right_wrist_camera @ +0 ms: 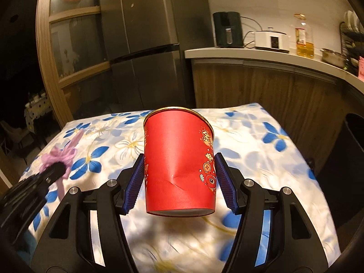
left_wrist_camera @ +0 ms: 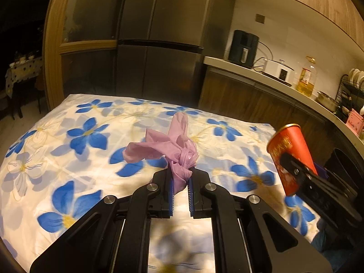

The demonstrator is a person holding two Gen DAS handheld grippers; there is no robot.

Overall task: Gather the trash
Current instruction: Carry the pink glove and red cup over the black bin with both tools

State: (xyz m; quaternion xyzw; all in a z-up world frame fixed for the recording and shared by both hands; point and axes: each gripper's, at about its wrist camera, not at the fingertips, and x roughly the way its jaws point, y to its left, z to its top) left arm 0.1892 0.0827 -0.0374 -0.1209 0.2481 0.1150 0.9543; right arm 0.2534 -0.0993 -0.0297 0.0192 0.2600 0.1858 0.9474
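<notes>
Left claw [left_wrist_camera: 180, 179], low in the centre of its frame, is pinched nearly closed. Right claw [right_wrist_camera: 179, 177], lower centre, stands wider, pads [right_wrist_camera: 136, 179] pressing inward.

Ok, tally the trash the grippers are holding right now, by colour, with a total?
Red: 1, the paper cup in the right gripper.
Purple: 1, the crumpled plastic bag in the left gripper.
Total: 2.

A table [left_wrist_camera: 68, 136] is standing in front of a dark refrigerator, and a cloth [right_wrist_camera: 261, 141] printed with blue and white flowers on cream is covering its whole top. The cloth is lying slightly rumpled and is hanging over the far edge.
</notes>
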